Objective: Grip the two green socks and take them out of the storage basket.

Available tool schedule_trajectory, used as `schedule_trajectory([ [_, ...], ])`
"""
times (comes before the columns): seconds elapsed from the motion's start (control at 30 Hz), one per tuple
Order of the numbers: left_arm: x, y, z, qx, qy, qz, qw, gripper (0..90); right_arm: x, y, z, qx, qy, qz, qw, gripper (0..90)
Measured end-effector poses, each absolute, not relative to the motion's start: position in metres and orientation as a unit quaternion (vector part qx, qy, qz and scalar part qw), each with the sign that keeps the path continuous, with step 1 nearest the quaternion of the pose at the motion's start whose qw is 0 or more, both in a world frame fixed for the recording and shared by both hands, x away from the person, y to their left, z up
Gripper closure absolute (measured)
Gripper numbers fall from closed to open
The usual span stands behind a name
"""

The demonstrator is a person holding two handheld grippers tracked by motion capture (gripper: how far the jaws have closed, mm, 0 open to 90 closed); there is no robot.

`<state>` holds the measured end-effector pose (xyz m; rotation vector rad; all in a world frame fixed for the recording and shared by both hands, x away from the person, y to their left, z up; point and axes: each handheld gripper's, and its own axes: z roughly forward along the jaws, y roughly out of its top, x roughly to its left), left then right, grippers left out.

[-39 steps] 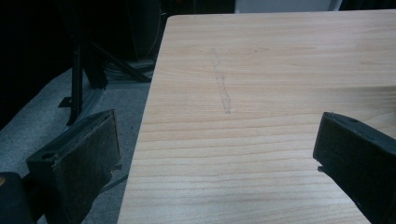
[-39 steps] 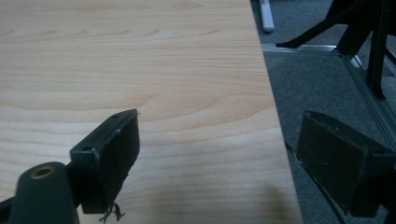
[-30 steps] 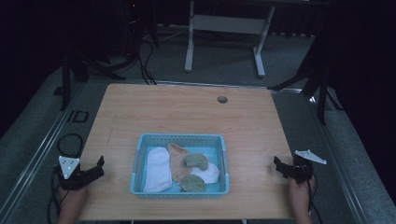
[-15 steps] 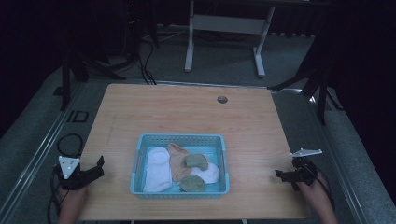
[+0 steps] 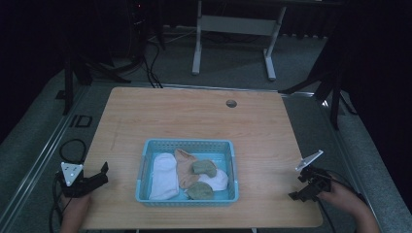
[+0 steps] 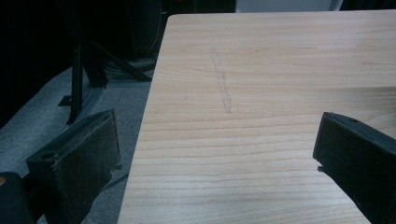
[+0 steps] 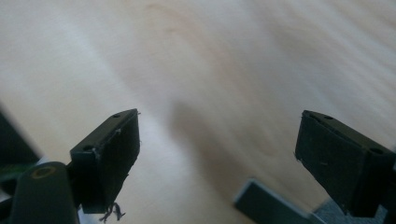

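Observation:
A light-blue plastic basket (image 5: 144, 171) sits near the front middle of the wooden table (image 5: 194, 121). It holds several socks: a white sock (image 5: 163, 175), a peach one (image 5: 184, 168), two green ones (image 5: 204, 167) (image 5: 200, 191) and another white one (image 5: 217, 180). My left gripper (image 5: 101, 175) lies at the table's front left edge, left of the basket, open and holding nothing. In the left gripper view its jaws (image 6: 217, 140) straddle the table's edge. My right gripper (image 5: 297, 188) is at the front right corner, open with nothing between its fingers, over blurred wood (image 7: 219, 121).
A round cable hole (image 5: 231, 103) sits near the table's far edge. A black cable (image 5: 73, 145) loops on the floor at the left. A white stand (image 5: 233, 24) and dark tripod legs (image 5: 335, 92) are behind the table.
My right gripper has moved right and toward the front corner, turning its jaws downward. The left gripper has barely shifted. The basket and socks have stayed put.

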<state>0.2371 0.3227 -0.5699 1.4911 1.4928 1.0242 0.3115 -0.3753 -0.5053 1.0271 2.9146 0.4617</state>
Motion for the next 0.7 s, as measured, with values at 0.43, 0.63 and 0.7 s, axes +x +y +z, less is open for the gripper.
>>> schedule_trajectory([
  [0.43,0.237,0.323,-0.57,0.587,0.587,0.402,0.387,0.4,0.303,-0.346,-0.511,0.226,0.967,0.102,-0.053,16.0],
  [0.63,0.237,0.323,-0.57,0.587,0.587,0.402,0.387,0.3,0.299,-0.326,-0.502,0.18,0.975,0.118,-0.059,18.0],
  [0.7,0.237,0.323,-0.57,0.587,0.586,0.402,0.387,0.3,0.299,-0.32,-0.498,0.168,0.977,0.119,-0.057,18.2],
])
